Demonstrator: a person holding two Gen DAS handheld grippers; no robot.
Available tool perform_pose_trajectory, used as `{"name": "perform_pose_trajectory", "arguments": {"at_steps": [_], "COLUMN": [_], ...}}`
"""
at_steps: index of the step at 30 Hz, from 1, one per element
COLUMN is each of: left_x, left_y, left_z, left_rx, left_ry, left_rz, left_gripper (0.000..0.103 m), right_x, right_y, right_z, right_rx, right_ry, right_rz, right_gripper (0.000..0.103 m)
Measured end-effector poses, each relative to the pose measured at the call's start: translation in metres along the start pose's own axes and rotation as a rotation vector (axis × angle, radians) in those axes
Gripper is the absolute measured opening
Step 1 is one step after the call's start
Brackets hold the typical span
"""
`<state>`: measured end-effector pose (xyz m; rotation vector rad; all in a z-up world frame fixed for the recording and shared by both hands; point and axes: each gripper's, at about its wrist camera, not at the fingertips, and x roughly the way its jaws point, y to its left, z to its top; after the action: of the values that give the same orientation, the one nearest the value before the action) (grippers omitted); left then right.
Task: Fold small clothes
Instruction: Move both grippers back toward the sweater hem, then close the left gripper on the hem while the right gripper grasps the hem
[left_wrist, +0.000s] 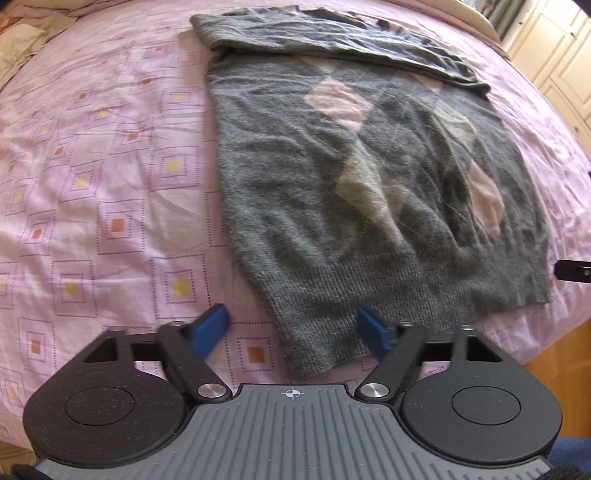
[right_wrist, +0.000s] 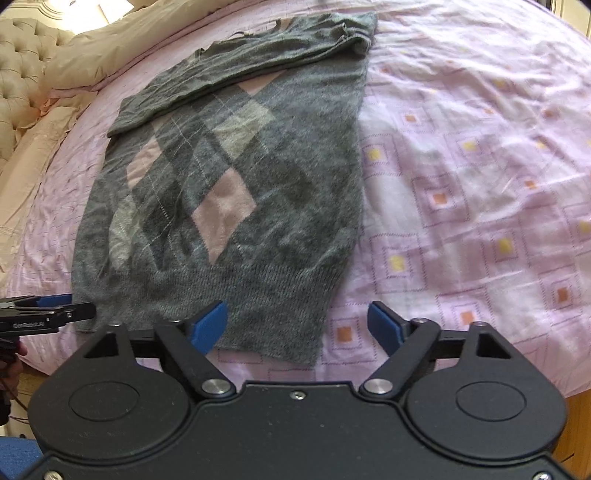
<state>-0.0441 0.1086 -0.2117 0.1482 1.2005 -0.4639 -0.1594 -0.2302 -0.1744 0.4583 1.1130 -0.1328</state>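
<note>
I see a grey sweater (left_wrist: 332, 184) with pink and pale diamond patches lying flat on a bed covered by a pink bedspread (left_wrist: 110, 166) printed with small squares. One sleeve (left_wrist: 332, 40) is folded across the sweater's top edge. My left gripper (left_wrist: 293, 330) hovers at the near hem, its blue fingers (left_wrist: 208, 330) spread wide and gripping nothing; the hem's left corner lies between them. My right gripper (right_wrist: 303, 325) is likewise spread wide and empty, with the hem's right corner (right_wrist: 295, 339) between its fingers (right_wrist: 384, 326). From the right wrist view, the left gripper shows at the left edge, near the hem. Beige pillows (right_wrist: 92, 55) sit beyond the sweater.
</note>
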Motion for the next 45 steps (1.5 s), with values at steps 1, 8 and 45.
{"name": "perform_pose_trajectory", "arguments": {"at_steps": [1,8,45], "left_x": [0.001,-0.001,-0.027], "left_y": [-0.001,0.002,0.006], "left_z": [0.000,-0.002,0.019], "left_rx": [0.001,-0.003,-0.126], "left_ry": [-0.002,-0.017,-0.087], "left_rz": [0.001,-0.009,-0.125], "left_gripper": [0.070,0.070,0.005], "right_x": [0.002,0.012,-0.005], "right_y": [0.001,0.006,-0.017], "right_z": [-0.001,-0.007,0.019], "right_rx": [0.000,0.003,0.182], "right_ry": [0.008,0.034,-0.028], "right_rz": [0.004,0.015,0.174], "right_gripper": [0.078,0.077,0.011]}}
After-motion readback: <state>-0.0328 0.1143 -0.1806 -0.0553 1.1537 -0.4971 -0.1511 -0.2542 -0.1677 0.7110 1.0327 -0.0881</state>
